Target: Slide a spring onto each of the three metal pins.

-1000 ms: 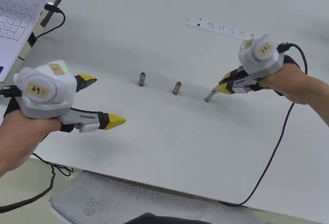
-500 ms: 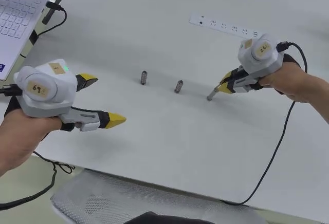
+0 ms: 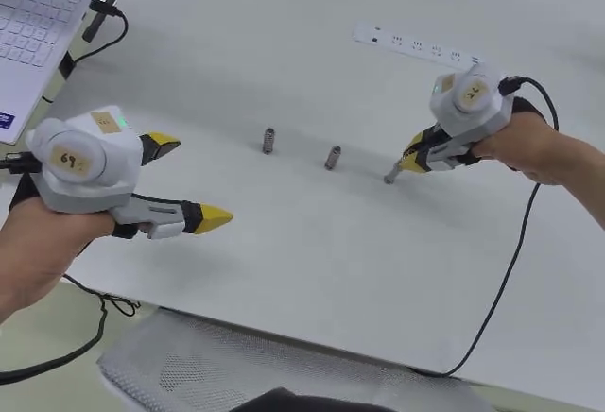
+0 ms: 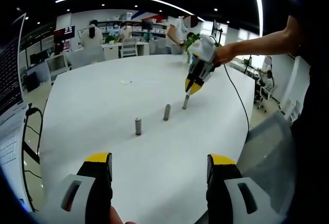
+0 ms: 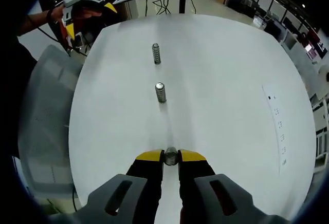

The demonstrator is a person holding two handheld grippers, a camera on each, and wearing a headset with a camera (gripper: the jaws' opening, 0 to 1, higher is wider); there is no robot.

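We find a white surface. The left gripper hovers over its near edge, fingers spread and empty. The right gripper has its fingers clenched on the third pin, which leans with its foot on the surface. The neighbouring pin and the farther pin stand upright alongside, each already wearing a spring. We judge the last spring is in hand; the next move is to seat it and let go.

On the white counter, a small grey spring-wrapped metal pin and a second pin stand upright, apart. The right tool clamps a tilted third pin. The left tool hovers, jaws spread.
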